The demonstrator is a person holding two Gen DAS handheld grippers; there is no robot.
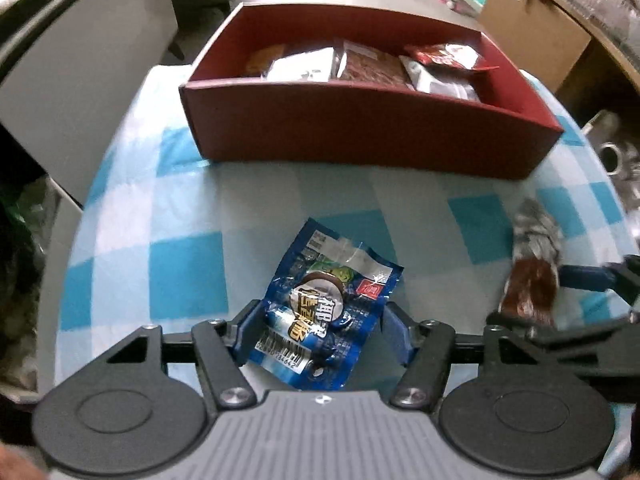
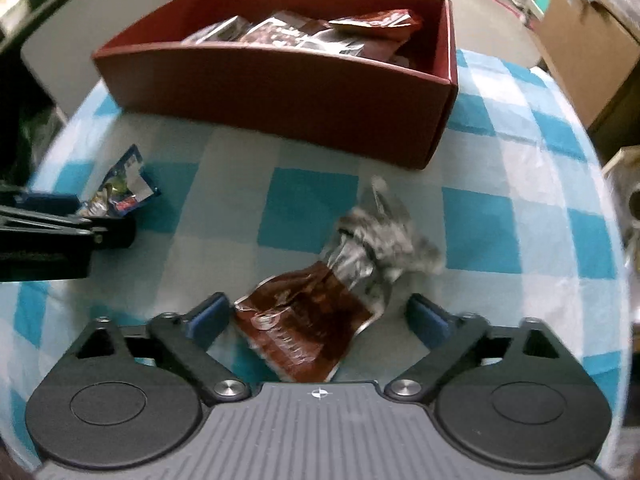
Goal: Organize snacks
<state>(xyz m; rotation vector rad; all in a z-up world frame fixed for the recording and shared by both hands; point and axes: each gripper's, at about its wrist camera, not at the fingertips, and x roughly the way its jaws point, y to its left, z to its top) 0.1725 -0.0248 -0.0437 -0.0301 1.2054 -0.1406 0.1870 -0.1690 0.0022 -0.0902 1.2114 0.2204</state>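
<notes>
A blue snack packet point(image 1: 324, 312) lies on the blue-checked cloth between the open fingers of my left gripper point(image 1: 322, 326); its left edge touches the left finger. It also shows in the right wrist view point(image 2: 122, 190). A brown and silver snack packet point(image 2: 320, 312) lies between the wide-open fingers of my right gripper point(image 2: 320, 316), near the left finger. It also shows in the left wrist view point(image 1: 532, 264). A dark red box point(image 1: 360, 132) with several snack packets inside stands beyond both; it also shows in the right wrist view point(image 2: 280, 84).
The checked cloth point(image 1: 180, 216) covers a small table whose edges fall away left and right. A cardboard box point(image 1: 532, 28) and shelves stand at the back right. Metal items point(image 1: 612, 152) sit off the right edge.
</notes>
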